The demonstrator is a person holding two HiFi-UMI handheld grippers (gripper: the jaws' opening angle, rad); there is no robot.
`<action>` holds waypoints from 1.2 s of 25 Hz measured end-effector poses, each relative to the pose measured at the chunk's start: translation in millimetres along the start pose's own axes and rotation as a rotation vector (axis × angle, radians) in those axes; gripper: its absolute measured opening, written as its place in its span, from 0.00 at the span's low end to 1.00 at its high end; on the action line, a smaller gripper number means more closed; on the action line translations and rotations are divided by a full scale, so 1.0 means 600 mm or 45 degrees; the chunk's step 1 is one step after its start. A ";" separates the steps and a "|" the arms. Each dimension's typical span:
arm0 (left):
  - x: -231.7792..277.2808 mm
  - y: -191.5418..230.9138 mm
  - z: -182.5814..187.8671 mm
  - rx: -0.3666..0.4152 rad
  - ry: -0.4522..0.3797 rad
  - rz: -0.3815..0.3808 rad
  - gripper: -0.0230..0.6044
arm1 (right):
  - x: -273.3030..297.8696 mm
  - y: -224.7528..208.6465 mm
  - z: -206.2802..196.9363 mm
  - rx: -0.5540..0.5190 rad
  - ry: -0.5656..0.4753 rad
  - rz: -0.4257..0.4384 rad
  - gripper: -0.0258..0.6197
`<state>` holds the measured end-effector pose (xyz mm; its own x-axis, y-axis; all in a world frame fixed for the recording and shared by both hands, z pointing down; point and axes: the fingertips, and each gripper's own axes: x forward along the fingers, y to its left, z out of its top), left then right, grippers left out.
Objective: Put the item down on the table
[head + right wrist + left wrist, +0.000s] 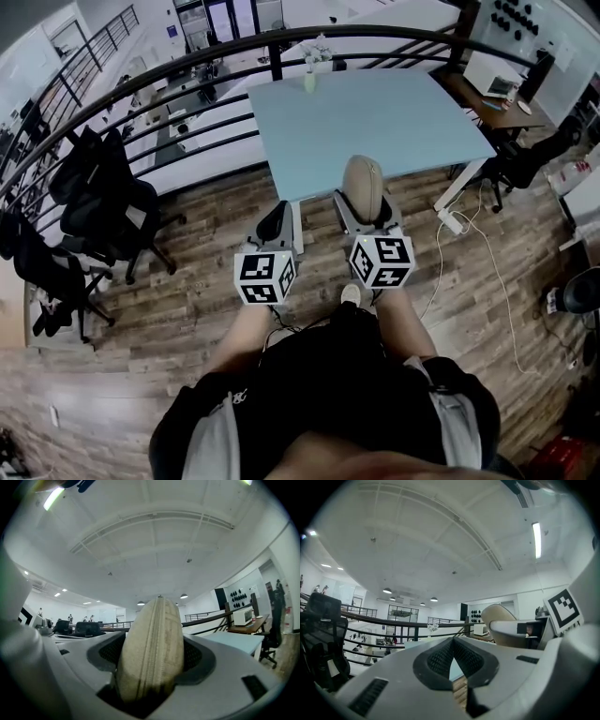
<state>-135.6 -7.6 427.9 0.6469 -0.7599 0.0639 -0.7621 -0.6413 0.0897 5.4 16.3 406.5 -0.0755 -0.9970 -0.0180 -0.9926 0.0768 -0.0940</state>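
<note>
Pouch in claw, not yet set on the tabletop.
We list, left to right: left claw [452,644], pinched narrow and empty, just short of the tabletop's [394,117] near edge; right claw [367,211], clamped on a beige zippered pouch [152,648], upright at that same near edge and not resting on it. We judge what remains: carry it over the tabletop, lower, release.

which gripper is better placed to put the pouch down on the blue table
Right. The right gripper holds the beige zippered pouch, just short of the light blue table. The left gripper is closed and empty.
</note>
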 end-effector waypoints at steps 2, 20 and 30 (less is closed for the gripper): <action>0.005 0.008 -0.001 0.000 0.000 -0.003 0.06 | 0.008 0.002 -0.002 0.004 0.000 -0.004 0.54; 0.138 0.066 0.004 0.052 -0.007 0.001 0.06 | 0.150 -0.052 -0.010 -0.010 -0.014 0.033 0.54; 0.297 0.095 0.034 0.042 -0.017 0.086 0.06 | 0.299 -0.137 0.005 -0.029 0.009 0.134 0.54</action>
<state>-64.5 -181.5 424.0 0.5940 -0.8025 0.0551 -0.8044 -0.5918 0.0528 73.6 -168.5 407.9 -0.1796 -0.9835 -0.0196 -0.9811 0.1806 -0.0695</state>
